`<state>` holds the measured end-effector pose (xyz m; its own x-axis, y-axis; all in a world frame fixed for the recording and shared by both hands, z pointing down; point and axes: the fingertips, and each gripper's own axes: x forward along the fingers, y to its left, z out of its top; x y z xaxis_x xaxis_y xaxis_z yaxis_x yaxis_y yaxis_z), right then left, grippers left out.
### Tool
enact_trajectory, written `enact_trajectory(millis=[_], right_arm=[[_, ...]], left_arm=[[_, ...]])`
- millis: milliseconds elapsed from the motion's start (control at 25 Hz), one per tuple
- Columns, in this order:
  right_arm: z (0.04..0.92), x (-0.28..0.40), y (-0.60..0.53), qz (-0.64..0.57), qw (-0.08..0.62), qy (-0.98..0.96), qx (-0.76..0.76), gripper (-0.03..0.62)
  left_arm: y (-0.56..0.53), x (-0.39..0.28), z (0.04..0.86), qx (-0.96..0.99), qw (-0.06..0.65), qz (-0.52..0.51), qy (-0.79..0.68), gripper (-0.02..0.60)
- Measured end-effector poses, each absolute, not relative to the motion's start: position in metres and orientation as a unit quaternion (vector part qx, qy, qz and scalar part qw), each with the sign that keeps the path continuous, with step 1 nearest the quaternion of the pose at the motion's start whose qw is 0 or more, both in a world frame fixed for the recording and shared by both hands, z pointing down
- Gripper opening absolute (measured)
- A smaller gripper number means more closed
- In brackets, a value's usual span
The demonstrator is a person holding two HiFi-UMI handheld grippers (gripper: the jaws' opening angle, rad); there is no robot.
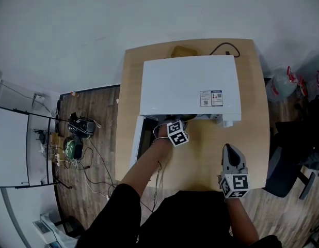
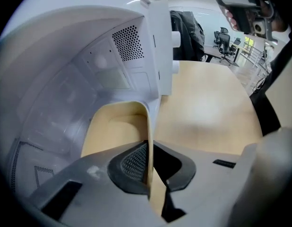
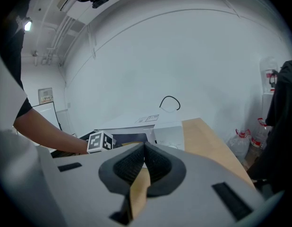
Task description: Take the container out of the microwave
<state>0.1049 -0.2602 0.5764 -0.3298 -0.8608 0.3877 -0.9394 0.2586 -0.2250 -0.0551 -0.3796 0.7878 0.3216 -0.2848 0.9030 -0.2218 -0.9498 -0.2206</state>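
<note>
A white microwave (image 1: 190, 87) stands on a wooden table (image 1: 201, 159), its door (image 1: 136, 143) swung open to the left. My left gripper (image 1: 175, 125) reaches into the cavity. In the left gripper view the left gripper (image 2: 149, 148) is shut on the thin rim of a beige container (image 2: 117, 126), which sits inside the white cavity (image 2: 80, 79). My right gripper (image 1: 229, 150) rests low over the table to the right of the microwave front. Its jaws (image 3: 145, 148) are shut with nothing between them. The microwave (image 3: 136, 126) shows ahead of it.
A brown object (image 1: 183, 51) and a black cable (image 1: 224, 48) lie behind the microwave. An office chair (image 1: 286, 164) and water jugs (image 1: 281, 84) stand right of the table. Cables and gear (image 1: 77, 138) clutter the floor at the left.
</note>
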Motion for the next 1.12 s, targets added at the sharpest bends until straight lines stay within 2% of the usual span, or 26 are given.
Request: enact_trajectory(millis=[280,1120], right_arm=[[0.556,0.103,-0.238,0.221,0.054,-0.783,0.579,0.058],[0.518,0.088,-0.105,0.159,0.059,-0.797,0.58,0.06]], left_arm=[[-0.352,-0.056,0.774,-0.82,0.026,-0.552,0.148,0.017],[-0.204,-0.06,0.756,-0.828,0.053,-0.546,0.117,0.015]])
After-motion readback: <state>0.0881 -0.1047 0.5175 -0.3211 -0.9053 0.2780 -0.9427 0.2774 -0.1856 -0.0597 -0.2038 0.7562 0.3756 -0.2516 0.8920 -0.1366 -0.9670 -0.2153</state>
